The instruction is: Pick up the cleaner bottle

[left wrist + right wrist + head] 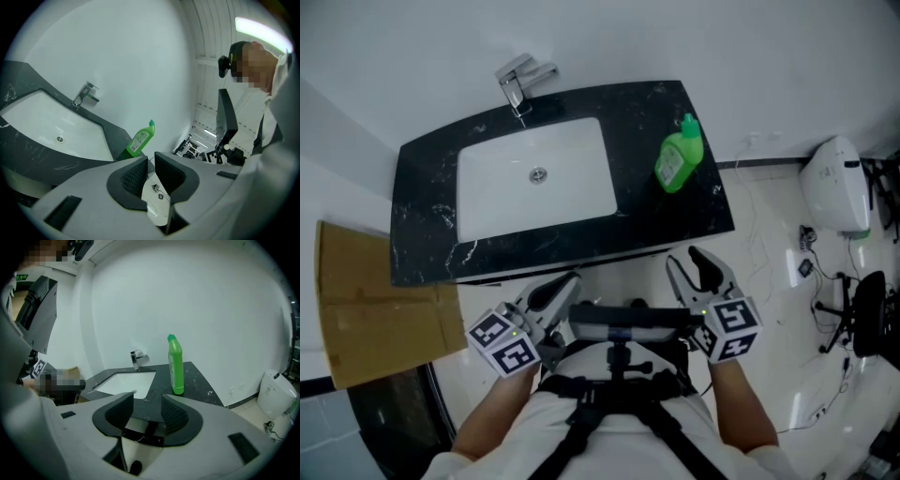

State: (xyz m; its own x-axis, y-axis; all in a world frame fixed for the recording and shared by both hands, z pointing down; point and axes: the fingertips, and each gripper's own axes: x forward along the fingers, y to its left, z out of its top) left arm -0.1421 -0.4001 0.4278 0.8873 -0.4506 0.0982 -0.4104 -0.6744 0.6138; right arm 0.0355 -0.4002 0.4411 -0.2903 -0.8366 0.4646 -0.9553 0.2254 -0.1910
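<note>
Right hand-held gripper (pixel 684 257) and left hand-held gripper (pixel 570 281), both parted and empty, face the cleaner bottle (pixel 679 159).

Our head view looks steeply down on the table (pixel 675 220); both gripper views look across it from its front, sharing the cleaner bottle (pixel 680 157) and faucet (pixel 520 82).

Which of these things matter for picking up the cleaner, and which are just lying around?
For the job: green cleaner bottle, left gripper, right gripper.
Just there: faucet, sink basin, black countertop, cardboard.
</note>
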